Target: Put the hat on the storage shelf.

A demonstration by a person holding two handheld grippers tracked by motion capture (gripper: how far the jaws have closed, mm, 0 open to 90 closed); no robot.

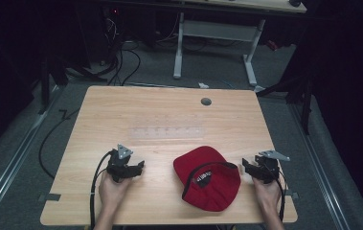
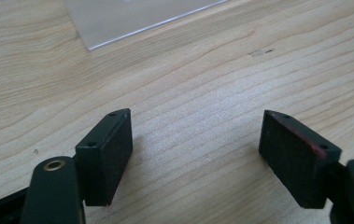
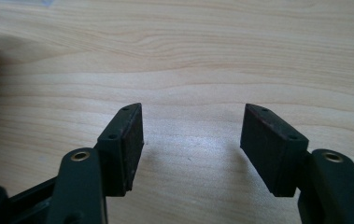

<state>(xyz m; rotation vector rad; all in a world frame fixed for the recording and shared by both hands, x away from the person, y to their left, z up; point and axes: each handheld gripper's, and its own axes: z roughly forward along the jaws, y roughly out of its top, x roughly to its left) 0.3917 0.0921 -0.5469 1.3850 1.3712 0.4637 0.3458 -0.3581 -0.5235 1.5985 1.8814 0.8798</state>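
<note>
A red cap (image 1: 207, 178) lies upside down near the table's (image 1: 169, 110) front edge, between two hand-held tools. The left gripper (image 1: 138, 167) rests well left of the cap, the right gripper (image 1: 244, 165) just beside it; both have jaws apart over bare wood. The left gripper view catches a clear plastic sheet (image 2: 132, 18) beyond its jaws.

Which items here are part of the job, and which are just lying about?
In play:
- red fabric baseball cap lying upside down
- left gripper, fingers open, empty
- right gripper, fingers open, empty

Lying about:
- clear plastic sheet mid-table
- round grey grommet at the far edge
- light wooden table
</note>
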